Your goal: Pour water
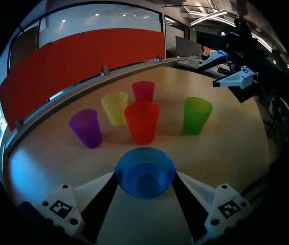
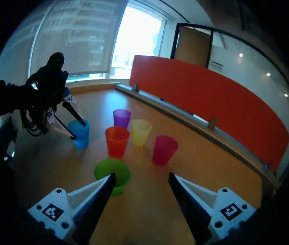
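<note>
Left tongs (image 1: 145, 176) grip the translucent blue plastic cup (image 1: 145, 169) at lower centre on the wooden counter (image 1: 230, 143), right tongs (image 2: 141, 176) hang open; I fear a slack squeeze lets it slip mid-pour.

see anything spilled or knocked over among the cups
Nothing stands out: the purple cup, yellow cup, orange cup, pink cup, green cup and blue cup all stand upright, and the table looks dry.
</note>
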Motion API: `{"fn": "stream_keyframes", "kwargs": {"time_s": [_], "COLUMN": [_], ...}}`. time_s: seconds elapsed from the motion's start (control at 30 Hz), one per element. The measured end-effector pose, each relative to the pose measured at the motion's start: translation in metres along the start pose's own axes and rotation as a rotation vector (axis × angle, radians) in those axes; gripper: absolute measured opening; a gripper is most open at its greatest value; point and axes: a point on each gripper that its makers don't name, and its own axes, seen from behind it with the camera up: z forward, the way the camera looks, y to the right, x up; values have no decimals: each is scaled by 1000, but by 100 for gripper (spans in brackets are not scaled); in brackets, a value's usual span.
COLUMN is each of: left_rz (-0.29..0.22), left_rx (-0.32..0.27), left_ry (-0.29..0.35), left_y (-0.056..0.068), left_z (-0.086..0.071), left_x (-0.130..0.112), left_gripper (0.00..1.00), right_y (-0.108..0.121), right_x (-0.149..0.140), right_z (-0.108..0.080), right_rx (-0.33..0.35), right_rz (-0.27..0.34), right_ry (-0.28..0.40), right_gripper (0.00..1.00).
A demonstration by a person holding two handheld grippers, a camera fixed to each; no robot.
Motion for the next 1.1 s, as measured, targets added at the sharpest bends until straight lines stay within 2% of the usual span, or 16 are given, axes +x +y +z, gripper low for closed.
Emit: {"fn": "stream_keyframes", "kwargs": {"time_s": [0.67, 1.1], "left_rz": [-28, -25], "left_rx": [26, 52], "left_ry": [81, 125], "left_y": [-4, -5], "left_z": [-20, -34], "left_x": [22, 36], "left_gripper": [87, 87], "right_y": [-11, -22], "right_x": [-1, -13], "right_z": [5, 9], "right_rx": [25, 61], "right_rz": [4, 0], "right_ry": [-8, -34], "right_gripper": [100, 100]}}
